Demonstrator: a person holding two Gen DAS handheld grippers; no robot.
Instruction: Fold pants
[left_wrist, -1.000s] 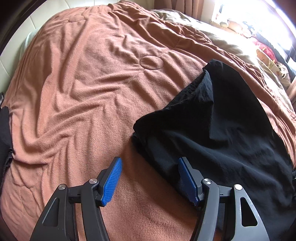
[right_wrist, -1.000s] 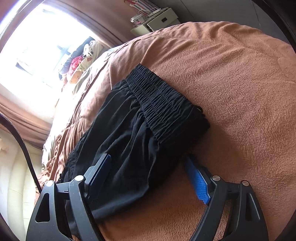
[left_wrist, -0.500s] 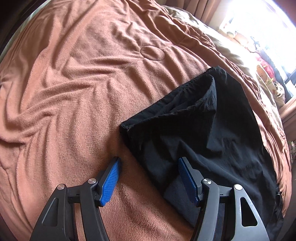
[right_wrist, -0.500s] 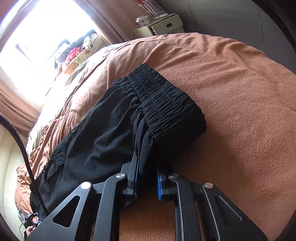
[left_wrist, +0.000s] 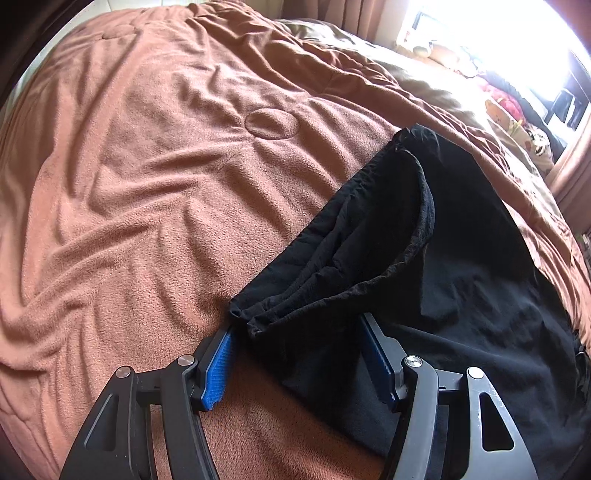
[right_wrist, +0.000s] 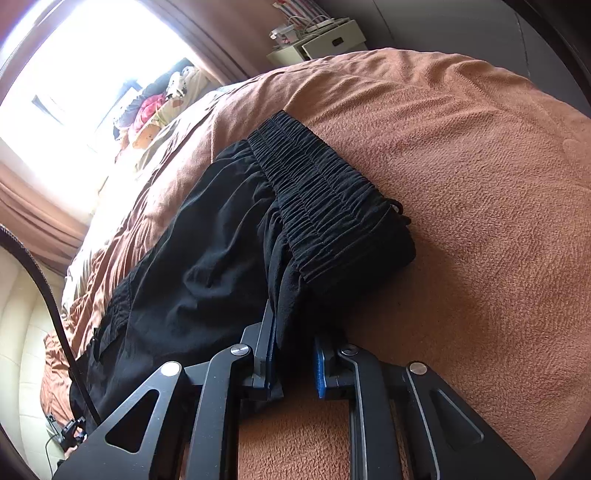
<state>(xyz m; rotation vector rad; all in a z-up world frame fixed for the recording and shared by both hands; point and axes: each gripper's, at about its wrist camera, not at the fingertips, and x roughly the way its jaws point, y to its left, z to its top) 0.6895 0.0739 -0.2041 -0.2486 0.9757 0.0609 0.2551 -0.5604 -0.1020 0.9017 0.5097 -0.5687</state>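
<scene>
Black pants lie folded lengthwise on a brown fleece blanket. In the left wrist view my left gripper stands open, and the corner of the leg hem lies between its blue pads without being pressed. In the right wrist view the pants show their gathered elastic waistband at the near end. My right gripper is shut on a bunch of black fabric just below that waistband. Both grippers sit low over the blanket.
A beige sheet and stuffed toys lie toward the bright window. A pale bedside cabinet stands beyond the bed. A black cable hangs at the left of the right wrist view. Wrinkled blanket stretches left of the pants.
My right gripper went from wide open around the pants edge to shut on the fabric below the waistband. The left gripper stayed open and came closer, so the hem corner now lies between its pads.
</scene>
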